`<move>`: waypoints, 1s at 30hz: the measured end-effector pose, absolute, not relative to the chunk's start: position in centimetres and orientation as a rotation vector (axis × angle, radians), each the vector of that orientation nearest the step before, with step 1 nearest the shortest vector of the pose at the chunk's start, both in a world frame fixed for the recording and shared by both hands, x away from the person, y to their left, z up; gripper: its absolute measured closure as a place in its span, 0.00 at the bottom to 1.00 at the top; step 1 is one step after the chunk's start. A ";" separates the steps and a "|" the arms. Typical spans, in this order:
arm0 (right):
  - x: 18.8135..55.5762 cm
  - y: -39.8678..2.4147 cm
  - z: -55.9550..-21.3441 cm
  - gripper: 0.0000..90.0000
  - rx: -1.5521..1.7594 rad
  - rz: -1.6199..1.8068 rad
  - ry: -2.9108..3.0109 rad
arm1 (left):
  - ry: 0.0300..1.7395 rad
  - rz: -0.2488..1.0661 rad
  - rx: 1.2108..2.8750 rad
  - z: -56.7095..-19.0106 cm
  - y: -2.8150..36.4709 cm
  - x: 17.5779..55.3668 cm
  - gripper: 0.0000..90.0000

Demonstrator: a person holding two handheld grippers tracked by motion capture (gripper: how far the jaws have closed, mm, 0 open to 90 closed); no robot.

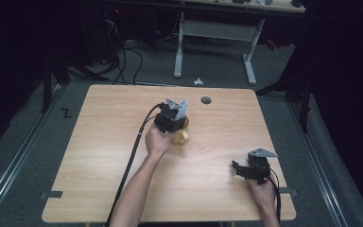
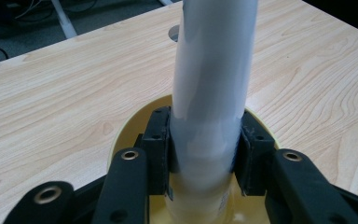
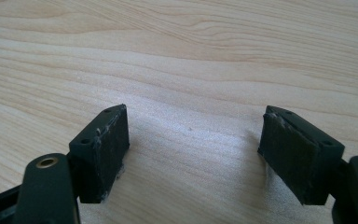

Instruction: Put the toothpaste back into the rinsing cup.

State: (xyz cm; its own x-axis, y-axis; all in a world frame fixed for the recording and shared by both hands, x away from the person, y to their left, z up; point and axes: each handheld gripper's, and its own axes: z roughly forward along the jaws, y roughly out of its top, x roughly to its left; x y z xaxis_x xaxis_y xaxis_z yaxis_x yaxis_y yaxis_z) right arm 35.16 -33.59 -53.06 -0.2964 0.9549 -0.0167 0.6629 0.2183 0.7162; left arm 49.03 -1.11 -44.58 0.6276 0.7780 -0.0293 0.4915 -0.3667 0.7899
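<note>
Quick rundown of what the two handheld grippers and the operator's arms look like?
Both grippers, left gripper and right gripper, are black, each topped by a grey three-cornered plate and trailing a black cable. The jaws are black linkages with brass-coloured pivot rivets and flat rectangular pads. The forearms are bare, no sleeves or gloves.

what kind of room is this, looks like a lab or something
Probably a lab or recording workspace: a bare wooden table on grey carpet, dark surroundings, loose cables on the floor behind it, and a white-legged desk further back. Nothing homely is in sight.
</note>
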 end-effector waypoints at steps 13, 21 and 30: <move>35.2 -33.6 -53.1 0.27 1.491 0.845 2.039 | 0.998 0.462 2.062 -45.1 -1.3 49.1 0.69; 35.2 -33.6 -53.1 0.27 1.491 0.845 2.039 | 1.000 0.460 2.077 -45.4 -1.5 49.2 0.70; 35.2 -33.6 -53.1 0.27 1.490 0.845 2.039 | 1.008 0.448 2.083 -45.5 -1.5 49.4 0.69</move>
